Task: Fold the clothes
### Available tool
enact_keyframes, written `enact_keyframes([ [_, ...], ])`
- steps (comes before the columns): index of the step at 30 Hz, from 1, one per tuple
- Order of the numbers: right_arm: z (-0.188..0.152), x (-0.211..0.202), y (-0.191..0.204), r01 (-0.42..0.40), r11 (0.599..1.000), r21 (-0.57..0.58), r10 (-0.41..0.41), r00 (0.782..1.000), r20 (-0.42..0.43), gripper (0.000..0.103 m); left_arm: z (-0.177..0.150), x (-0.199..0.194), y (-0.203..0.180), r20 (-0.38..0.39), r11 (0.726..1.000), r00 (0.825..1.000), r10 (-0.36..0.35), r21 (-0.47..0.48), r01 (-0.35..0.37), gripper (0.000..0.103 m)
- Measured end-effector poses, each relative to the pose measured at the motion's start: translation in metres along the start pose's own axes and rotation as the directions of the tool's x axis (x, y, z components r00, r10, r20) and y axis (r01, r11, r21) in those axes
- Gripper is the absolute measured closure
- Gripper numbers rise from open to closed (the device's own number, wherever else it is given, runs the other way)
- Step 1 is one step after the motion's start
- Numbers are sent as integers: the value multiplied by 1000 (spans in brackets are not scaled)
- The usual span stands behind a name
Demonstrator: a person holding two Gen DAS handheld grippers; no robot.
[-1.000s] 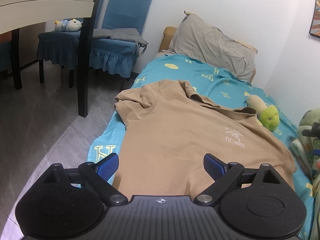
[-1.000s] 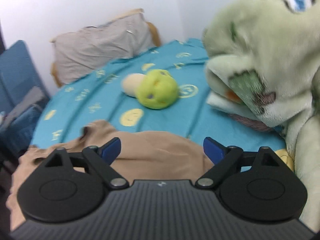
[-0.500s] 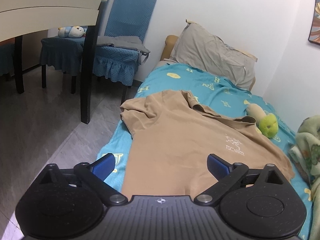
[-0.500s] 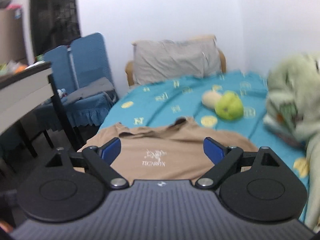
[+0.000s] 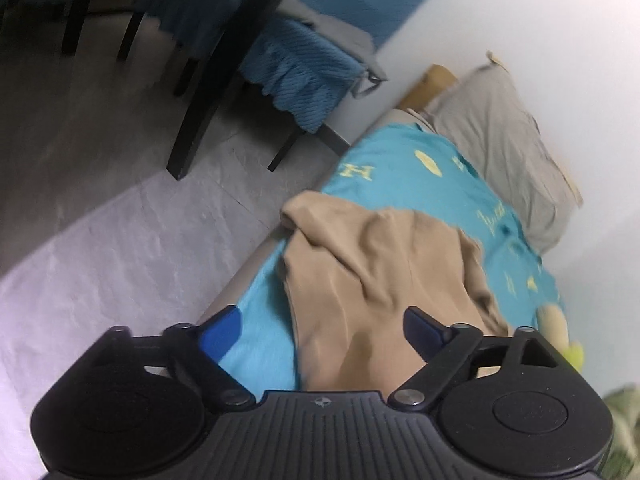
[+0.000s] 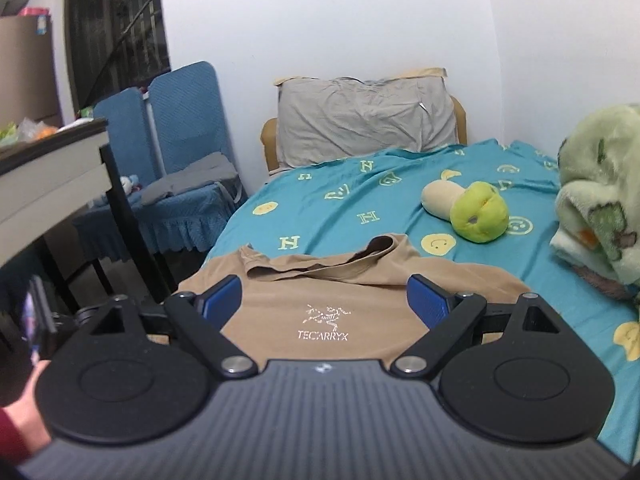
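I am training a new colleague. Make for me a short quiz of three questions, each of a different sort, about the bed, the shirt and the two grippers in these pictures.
1. True or false: the tan T-shirt lies with its printed logo facing up.
2. Multiple choice: what lies on the teal bedsheet beyond the shirt's collar, towards the grey pillow? A) a book B) a green and cream plush toy C) a shoe
3. Fill in: the left gripper and the right gripper both have jaws that are ____ and hold nothing.

Key: 1 true; 2 B; 3 open.
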State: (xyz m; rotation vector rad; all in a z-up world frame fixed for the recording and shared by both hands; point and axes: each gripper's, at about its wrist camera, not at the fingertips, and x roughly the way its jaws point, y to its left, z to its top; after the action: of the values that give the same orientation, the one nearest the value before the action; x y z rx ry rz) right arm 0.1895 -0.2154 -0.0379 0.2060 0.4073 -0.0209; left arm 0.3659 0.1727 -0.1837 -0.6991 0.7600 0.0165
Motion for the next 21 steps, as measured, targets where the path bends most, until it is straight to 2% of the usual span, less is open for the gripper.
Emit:
enact_keyframes([
  [3,0,13,-8,-11,999,49,12,1000,-23,12,12,22,3,4,999,1000,-18,-26,18,33],
  [4,0,18,-11,-13,997,70,15,999,-31,12,15,28,3,5,1000,1000,-14,-20,14,43],
  [5,0,22,-13,-13,996,87,16,999,-38,12,18,33,2,7,1000,1000,-11,-12,11,48],
  [7,0,29,-18,-7,993,117,13,999,-51,12,20,41,-1,8,1000,1000,-2,10,2,73],
  [10,-1,32,-22,3,990,144,6,998,-63,12,24,38,-3,25,999,1000,-12,38,11,92],
  [15,0,26,-24,24,989,143,-15,998,-58,12,33,12,-11,85,994,995,-45,107,35,95],
  [21,4,18,-21,70,994,87,-68,997,-24,12,43,-12,-44,138,976,990,-9,216,-21,95],
])
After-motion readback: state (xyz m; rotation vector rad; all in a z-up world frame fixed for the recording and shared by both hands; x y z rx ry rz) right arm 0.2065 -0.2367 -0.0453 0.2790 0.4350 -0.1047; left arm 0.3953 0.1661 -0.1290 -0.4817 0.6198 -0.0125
